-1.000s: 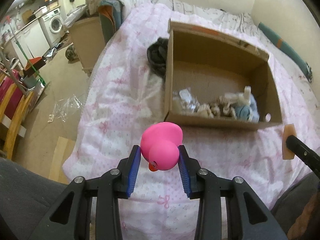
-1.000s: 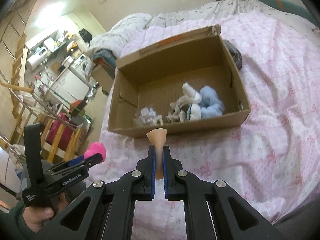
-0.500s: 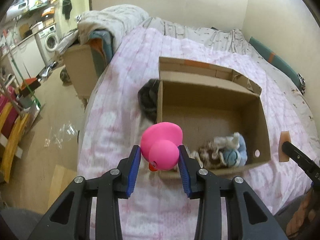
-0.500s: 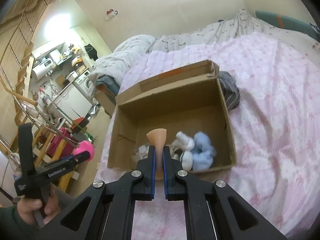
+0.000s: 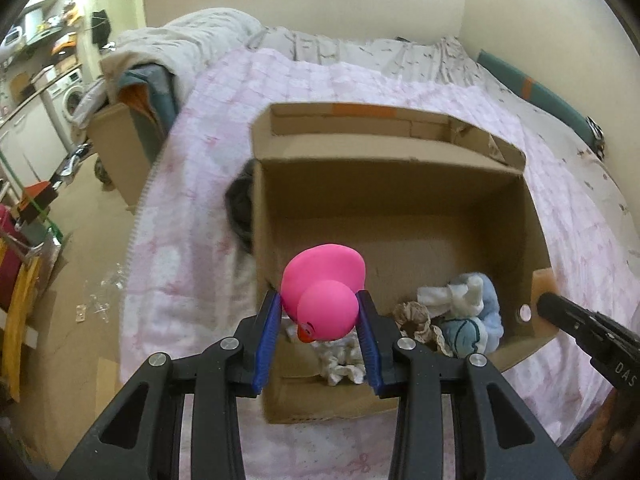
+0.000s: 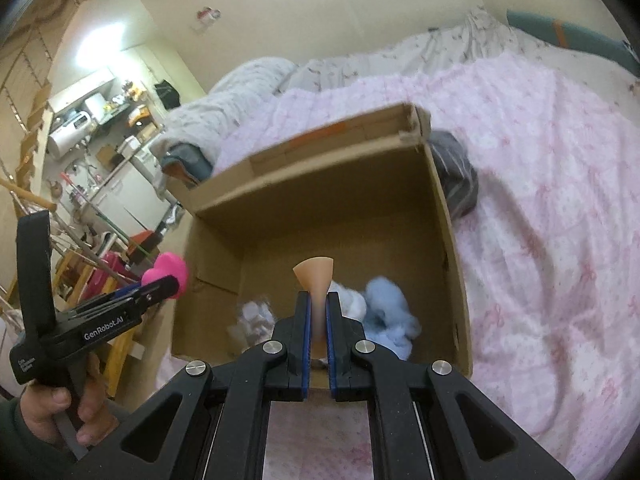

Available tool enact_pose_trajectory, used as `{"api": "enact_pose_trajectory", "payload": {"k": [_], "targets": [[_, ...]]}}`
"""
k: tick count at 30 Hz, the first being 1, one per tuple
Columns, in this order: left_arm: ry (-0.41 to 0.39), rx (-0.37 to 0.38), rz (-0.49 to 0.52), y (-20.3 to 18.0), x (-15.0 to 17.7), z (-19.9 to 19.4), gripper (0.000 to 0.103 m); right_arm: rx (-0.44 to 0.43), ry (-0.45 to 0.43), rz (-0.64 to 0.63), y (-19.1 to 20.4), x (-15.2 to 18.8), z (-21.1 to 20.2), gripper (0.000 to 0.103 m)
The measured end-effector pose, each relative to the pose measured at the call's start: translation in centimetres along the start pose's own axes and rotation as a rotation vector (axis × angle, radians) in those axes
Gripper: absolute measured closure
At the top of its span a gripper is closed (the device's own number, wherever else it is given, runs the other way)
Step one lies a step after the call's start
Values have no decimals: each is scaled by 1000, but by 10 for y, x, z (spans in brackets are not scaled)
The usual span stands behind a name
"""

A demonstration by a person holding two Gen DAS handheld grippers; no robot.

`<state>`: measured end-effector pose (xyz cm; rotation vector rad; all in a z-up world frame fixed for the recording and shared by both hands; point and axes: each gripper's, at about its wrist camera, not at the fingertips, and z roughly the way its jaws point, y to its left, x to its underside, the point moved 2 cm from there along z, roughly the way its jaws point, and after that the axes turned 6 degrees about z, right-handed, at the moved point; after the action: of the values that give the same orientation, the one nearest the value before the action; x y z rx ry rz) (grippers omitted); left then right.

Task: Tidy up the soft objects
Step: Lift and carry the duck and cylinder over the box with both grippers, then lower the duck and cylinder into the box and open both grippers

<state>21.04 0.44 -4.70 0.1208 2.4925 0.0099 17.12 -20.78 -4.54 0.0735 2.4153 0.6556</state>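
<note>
My left gripper point(image 5: 320, 312) is shut on a pink rubber duck point(image 5: 322, 286) and holds it above the near left corner of an open cardboard box point(image 5: 400, 184). My right gripper point(image 6: 316, 304) is shut on a beige wedge sponge point(image 6: 314, 278) above the same box point(image 6: 320, 184), near its front wall. Inside the box lie a blue and white soft toy point(image 5: 468, 312), a brown frilly cloth point(image 5: 416, 316) and a white crumpled cloth point(image 5: 340, 360). The left gripper with the duck point(image 6: 168, 274) also shows at the left of the right wrist view.
The box stands on a pink patterned bedspread point(image 5: 192, 208). A dark cloth bundle point(image 5: 240, 204) lies against the box's left side. A grey duvet point(image 5: 180, 40) is heaped at the bed's far end. Another carton point(image 5: 116, 148) stands on the floor left of the bed.
Both grippers have moved forward and up over the box, carrying the duck and the sponge. The box now fills the middle of both views.
</note>
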Motion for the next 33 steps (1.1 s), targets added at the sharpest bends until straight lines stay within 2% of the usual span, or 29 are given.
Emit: {"api": "enact_pose_trajectory", "payload": {"k": [6, 15, 21, 33], "targets": [[15, 11, 36, -8, 10, 18, 69, 51, 73, -9, -3, 9, 21, 95], [31, -1, 0, 1, 13, 26, 69, 88, 159, -24, -5, 22, 41, 95], [27, 5, 24, -4, 14, 25, 69, 86, 128, -18, -4, 18, 37, 95], [55, 30, 23, -6, 18, 30, 69, 88, 121, 20, -11, 15, 37, 94]]}}
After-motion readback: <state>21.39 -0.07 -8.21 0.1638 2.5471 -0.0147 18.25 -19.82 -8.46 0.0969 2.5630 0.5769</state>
